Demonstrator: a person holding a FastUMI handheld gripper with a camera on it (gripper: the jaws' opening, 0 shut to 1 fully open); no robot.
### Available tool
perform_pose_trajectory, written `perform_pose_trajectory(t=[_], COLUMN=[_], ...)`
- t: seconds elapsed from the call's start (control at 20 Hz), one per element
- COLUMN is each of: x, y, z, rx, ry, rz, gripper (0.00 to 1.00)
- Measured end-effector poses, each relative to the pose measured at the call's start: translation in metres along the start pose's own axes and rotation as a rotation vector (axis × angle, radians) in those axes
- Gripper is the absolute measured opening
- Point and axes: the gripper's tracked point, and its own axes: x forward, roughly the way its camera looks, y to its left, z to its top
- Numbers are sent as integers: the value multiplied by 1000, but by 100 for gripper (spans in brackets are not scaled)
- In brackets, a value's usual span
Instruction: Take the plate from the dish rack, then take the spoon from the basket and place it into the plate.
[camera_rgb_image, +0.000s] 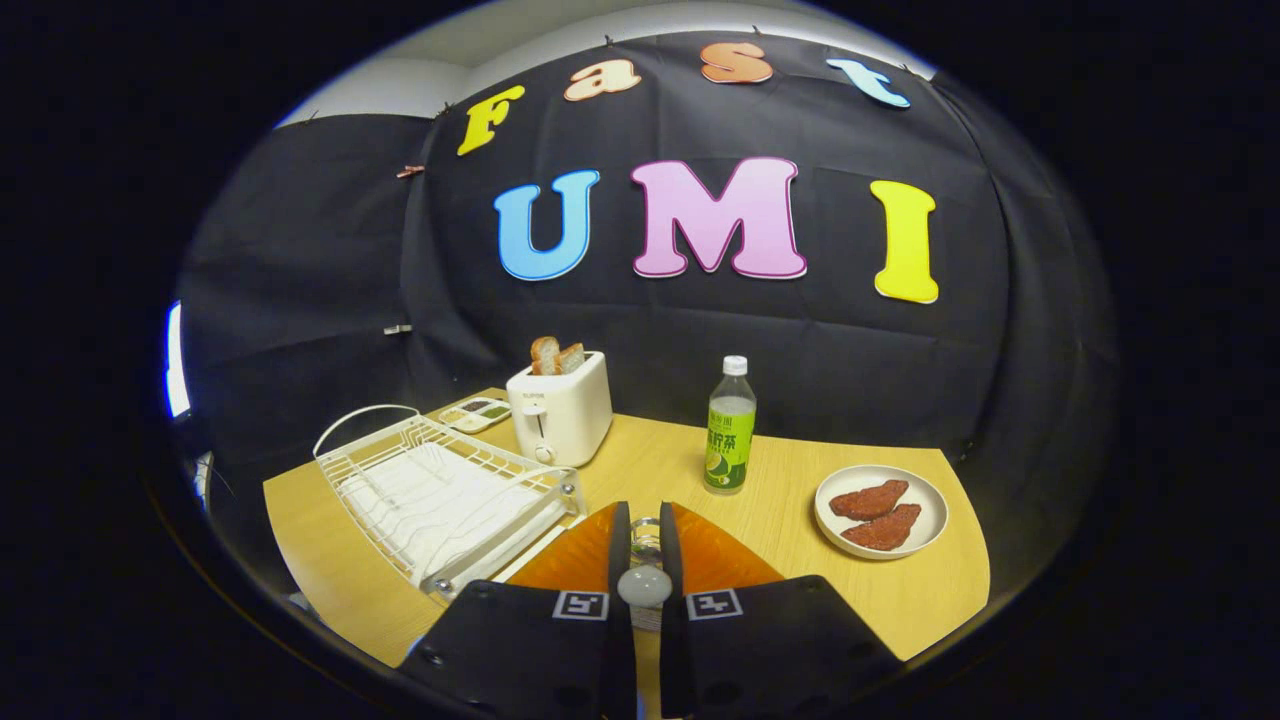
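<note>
Wooden worktop (640, 470), black cloth wall behind. Claw (644, 560) nearest, fingers nearly together, pinching a spoon (644, 580) between them. Just beyond on one side, white wire dish rack (440, 490); on the other, plate (880, 510) holding two brown pieces. Further back: green-labelled bottle (731, 430), then white toaster (560, 408) with bread.

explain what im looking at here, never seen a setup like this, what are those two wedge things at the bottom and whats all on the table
The camera rides on a hand-held gripper and looks along its two fingers, the wedges. They are closed on a spoon, its handle end toward the camera. Ahead lies a wooden table. Beside the fingers stands a white dish rack; beyond it a toaster with bread and a small tray. Further over stand a green bottle and a plate bearing two reddish-brown pieces.
</note>
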Motion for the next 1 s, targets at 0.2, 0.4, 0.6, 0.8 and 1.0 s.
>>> perform_pose_trajectory(t=[0.2, 0.4, 0.6, 0.8, 1.0], x=[-38, -65, -77, -72, -59], y=[16, 41, 70, 95, 106], z=[11, -11, -41, -88, -108], rx=[33, 24, -25, -11, -56], ry=[19, 76, 115, 209, 237], rz=[100, 198, 277, 343, 351], gripper=[13, 13, 13, 13, 13])
